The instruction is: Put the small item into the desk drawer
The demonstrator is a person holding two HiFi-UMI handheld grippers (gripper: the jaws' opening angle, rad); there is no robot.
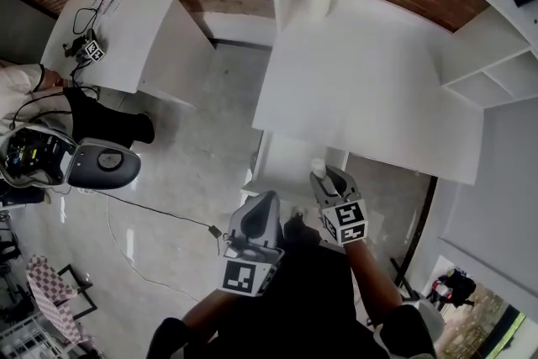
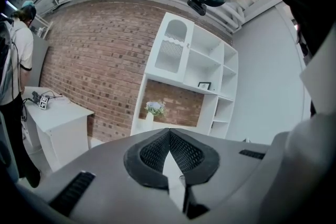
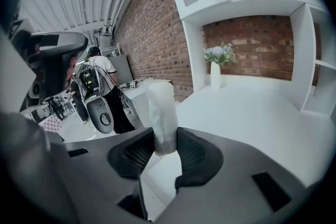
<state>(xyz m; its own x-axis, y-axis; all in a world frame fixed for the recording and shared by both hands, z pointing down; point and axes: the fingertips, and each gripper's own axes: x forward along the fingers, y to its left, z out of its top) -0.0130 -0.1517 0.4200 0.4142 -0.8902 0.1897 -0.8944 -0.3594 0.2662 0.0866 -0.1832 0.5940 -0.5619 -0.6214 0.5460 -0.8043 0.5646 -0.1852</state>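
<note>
My right gripper (image 3: 166, 150) is clamped low on the small white tube (image 3: 161, 110), seemingly light and squashable, above the desk's (image 1: 361, 88) near edge; my left gripper (image 2: 169, 138) is closed, empty.

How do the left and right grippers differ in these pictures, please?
The left gripper has its jaws closed and empty; the right gripper grips a white item. The right gripper reaches nearer the desk than the left. Both carry marker cubes.
</note>
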